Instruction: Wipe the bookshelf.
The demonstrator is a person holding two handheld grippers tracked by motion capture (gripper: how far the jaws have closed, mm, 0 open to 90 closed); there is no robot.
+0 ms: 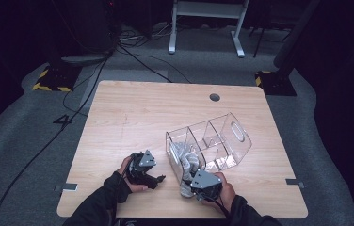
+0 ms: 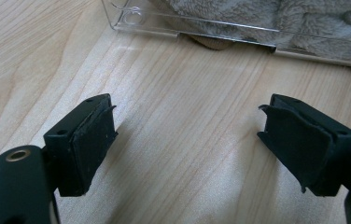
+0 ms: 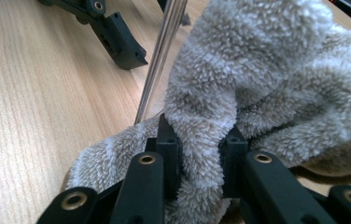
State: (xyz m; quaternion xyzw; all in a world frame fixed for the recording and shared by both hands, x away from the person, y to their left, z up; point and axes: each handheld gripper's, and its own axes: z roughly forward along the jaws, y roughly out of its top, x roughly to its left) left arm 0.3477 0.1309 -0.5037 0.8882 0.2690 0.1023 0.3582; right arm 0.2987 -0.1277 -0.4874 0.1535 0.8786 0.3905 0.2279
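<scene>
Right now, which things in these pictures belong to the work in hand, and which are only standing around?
In the work:
- fluffy grey sock, pinched by the right gripper
- clear plastic organizer, sock partly in its near compartment
- left gripper, open, holds nothing

Only around:
- table and the round hole in it
- cables on the floor
- white frame legs behind

A fluffy grey-and-beige striped sock (image 3: 257, 93) sits in a clear plastic organiser (image 1: 234, 136) on the pale wood-grain table (image 1: 132, 113), beside black grippers (image 1: 152, 178).
</scene>
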